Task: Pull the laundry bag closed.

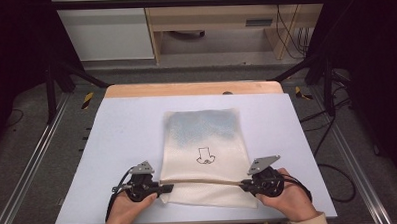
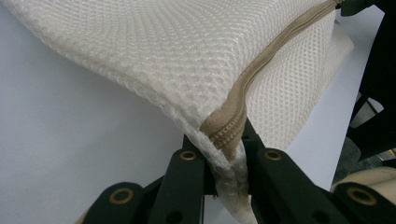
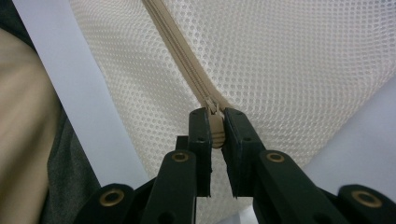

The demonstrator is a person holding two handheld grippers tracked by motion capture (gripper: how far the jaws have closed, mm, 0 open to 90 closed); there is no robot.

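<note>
High view: cream mesh laundry bag [image 1: 204, 152] lies flat at centre frame on the pale grey table [image 1: 122, 134], near edge toward the bottom. A tan zipper [image 1: 204, 181] runs left to right across its lower part. Small black line drawing [image 1: 205, 157] printed mid-bag, not seen in either gripper view.

Lower left: left gripper [image 1: 161, 188] at the zipper's left end. Left gripper view adds detail: jaws clamped together on the bag's corner [image 2: 229, 158] where the zipper tape [image 2: 233, 126] ends, with mesh bunched between them and the corner raised off the table.

Lower right: right gripper [image 1: 245, 184] at the zipper's right end. Right gripper view: jaws pinched on the tan zipper pull tab [image 3: 215, 130], slider just above it, closed zipper [image 3: 180, 51] running to upper left of frame. A beige sleeve [image 3: 23, 140] at left edge.
</note>
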